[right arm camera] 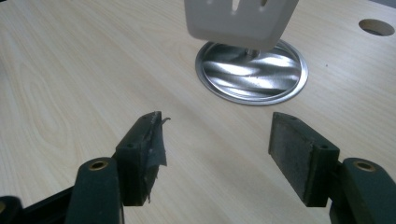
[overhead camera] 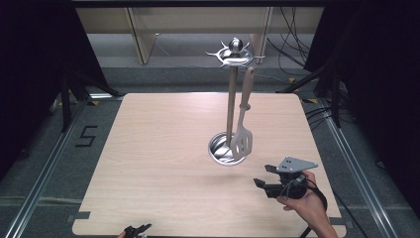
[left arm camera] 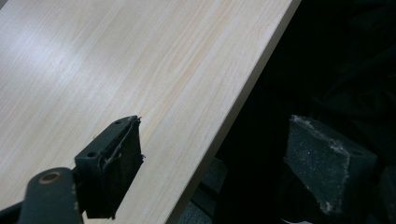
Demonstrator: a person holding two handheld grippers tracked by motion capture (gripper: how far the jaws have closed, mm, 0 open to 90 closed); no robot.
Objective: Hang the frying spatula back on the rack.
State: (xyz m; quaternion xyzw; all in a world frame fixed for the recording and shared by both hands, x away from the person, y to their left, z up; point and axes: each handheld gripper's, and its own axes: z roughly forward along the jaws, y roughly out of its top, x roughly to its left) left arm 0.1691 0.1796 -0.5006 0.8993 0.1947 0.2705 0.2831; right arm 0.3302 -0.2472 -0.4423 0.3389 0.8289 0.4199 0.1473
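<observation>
High view — stand: a metal utensil stand rises from a round steel base, with a hooked crown at the top; it stands ahead and a little to the left of the right gripper.
High view — spatula: a pale slotted spatula hangs from the crown, handle up, blade low over the base.
High view — right gripper: the right gripper is held in the person's right hand near the table's front right, jaws parted and aimed toward the stand.
High view — left gripper: the left gripper barely enters at the front edge, well apart from the stand.
Left gripper view — jaws: spread wide, nothing between them; one pad lies over the table, the other past its edge over dark space.
Right gripper view — jaws: wide apart and empty, just above the wood.
Right gripper view — spatula: the blade hangs straight ahead and above the jaws, over the steel base, which lies near beyond them.
Handling, judged: the spatula looks light, stiff and smooth, free to swing on its hook.
Grip, judged: the narrow neck or lower handle suits the pads better than the broad blade; a lift should clear the hook.
Risk, judged: a sideways pull could rock the tall stand.
</observation>
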